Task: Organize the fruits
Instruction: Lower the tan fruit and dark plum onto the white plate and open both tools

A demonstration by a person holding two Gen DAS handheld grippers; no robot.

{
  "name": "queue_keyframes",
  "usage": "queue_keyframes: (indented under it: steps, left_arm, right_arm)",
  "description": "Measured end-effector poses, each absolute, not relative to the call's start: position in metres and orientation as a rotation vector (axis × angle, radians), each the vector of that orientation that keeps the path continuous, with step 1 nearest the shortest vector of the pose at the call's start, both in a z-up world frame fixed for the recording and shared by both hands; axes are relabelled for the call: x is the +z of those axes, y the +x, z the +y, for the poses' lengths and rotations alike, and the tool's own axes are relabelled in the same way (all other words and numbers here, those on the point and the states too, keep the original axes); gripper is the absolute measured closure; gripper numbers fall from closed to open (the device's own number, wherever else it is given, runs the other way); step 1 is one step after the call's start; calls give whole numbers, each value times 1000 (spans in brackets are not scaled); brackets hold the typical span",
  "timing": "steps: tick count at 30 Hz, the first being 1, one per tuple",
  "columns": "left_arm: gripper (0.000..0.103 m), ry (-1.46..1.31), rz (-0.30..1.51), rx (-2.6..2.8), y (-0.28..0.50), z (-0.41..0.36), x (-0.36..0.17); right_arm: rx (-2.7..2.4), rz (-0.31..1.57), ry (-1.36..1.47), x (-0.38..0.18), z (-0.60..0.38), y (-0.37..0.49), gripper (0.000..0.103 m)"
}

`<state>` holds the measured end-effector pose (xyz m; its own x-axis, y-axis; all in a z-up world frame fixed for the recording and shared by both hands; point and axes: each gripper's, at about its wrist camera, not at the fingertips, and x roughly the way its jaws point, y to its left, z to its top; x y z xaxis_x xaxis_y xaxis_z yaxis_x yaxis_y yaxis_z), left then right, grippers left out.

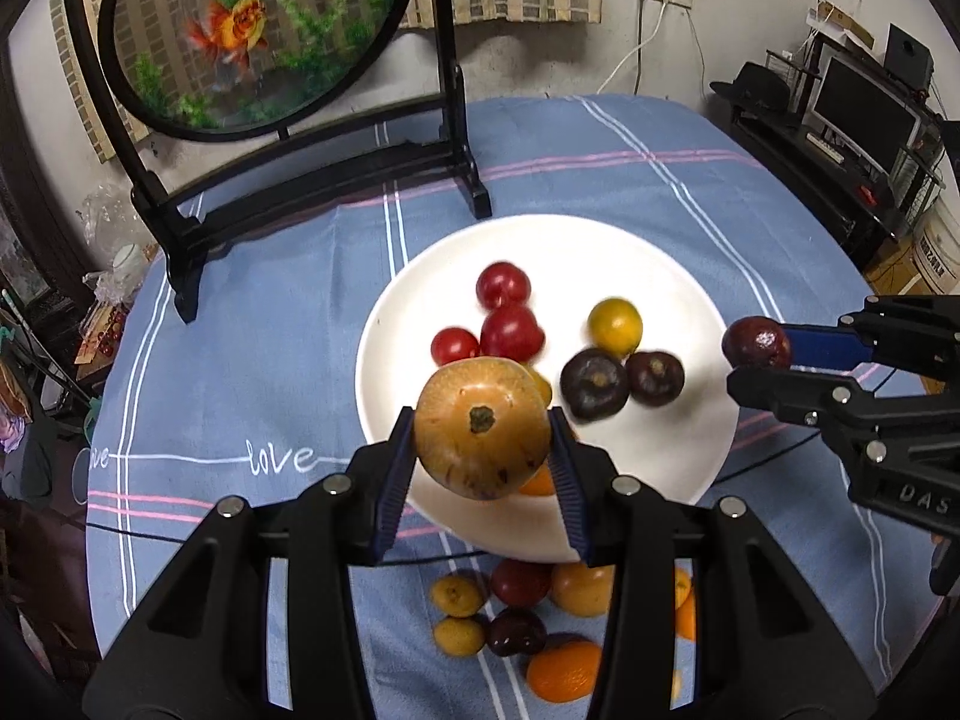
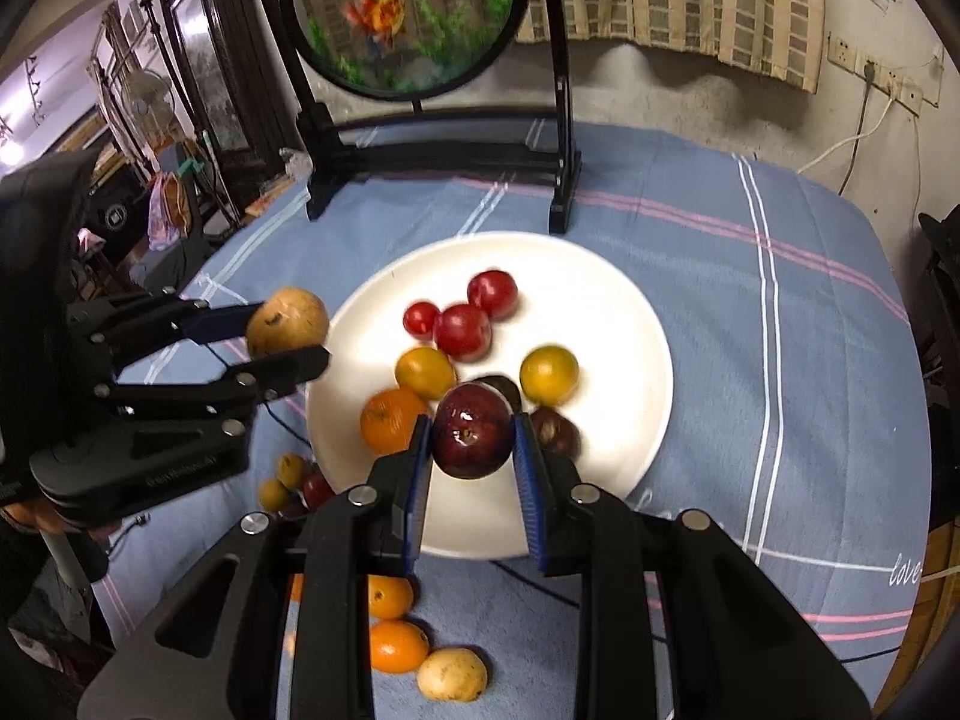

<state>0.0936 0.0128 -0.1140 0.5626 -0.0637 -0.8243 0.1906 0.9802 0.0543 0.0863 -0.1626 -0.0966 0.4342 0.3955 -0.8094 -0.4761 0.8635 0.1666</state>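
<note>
- A brownish-yellow round fruit (image 1: 483,435) is clamped between the pads of the left gripper (image 1: 485,450), at the lower centre of the left wrist view, over the near rim of the white plate (image 1: 600,240).
- A dark red plum (image 2: 473,438) is clamped in the narrowly set right gripper (image 2: 473,450), at the lower centre of the right wrist view, over the near part of the plate.
- 3 red fruits (image 1: 510,333), 2 yellow-green ones (image 1: 614,327), 2 dark purple plums (image 1: 594,383) and an orange (image 2: 393,427) are already gathered on the plate.
- More fruit is left on the blue checked tablecloth (image 1: 252,324) at the bottom of both views, among it an orange (image 2: 396,645) and a pale yellow fruit (image 2: 452,673).
- Risk: the held plum is judged likely to land on the dark plums directly under it; if released from above, it could roll and knock neighbours toward the rim.
- Risk: the brownish fruit is held over the plate's near edge; a release there could send it off onto the cloth.
- Risk: both grippers are brought to the same plate, so a collision between them could be caused if both are lowered inward together.
- Risk: the round fruit is gripped only on its sides by the pads, so a slip could follow a tilt.
</note>
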Motion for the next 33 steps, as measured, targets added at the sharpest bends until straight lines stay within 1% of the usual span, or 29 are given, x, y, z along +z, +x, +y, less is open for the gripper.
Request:
queue_keyframes:
  steps: [16,20,23,24,25,26,27,28,29,33]
  left_arm:
    - [59,112,967,-168,131,8,-133]
    - [59,109,970,-161,139,11,-139]
    - [59,106,981,-157,144,12,-143]
    - [54,105,978,-153,144,13,-144]
    - [45,104,968,-149,143,13,-143]
    - [43,103,955,-150,142,14,-141]
    - [42,105,946,-155,141,14,-140]
    - [42,108,942,-153,141,14,-138]
    - [42,111,939,-154,141,14,-137]
    - [42,101,924,-148,138,17,-128]
  right_arm:
    - [531,995,-86,-112,-131,147,76]
    - [530,1025,-86,-122,-126,160,75]
    - [500,1056,-116,-130,-122,168,72]
    - [499,1055,-115,-131,-122,169,72]
    - [497,1047,-112,-131,-123,169,72]
    - [499,1040,-108,-130,-125,169,71]
    - [500,1036,-108,-129,-126,169,67]
    - [485,1021,-107,-126,-128,168,49]
    - [476,1003,-100,-124,-130,166,43]
    - [490,968,-76,-110,-141,154,43]
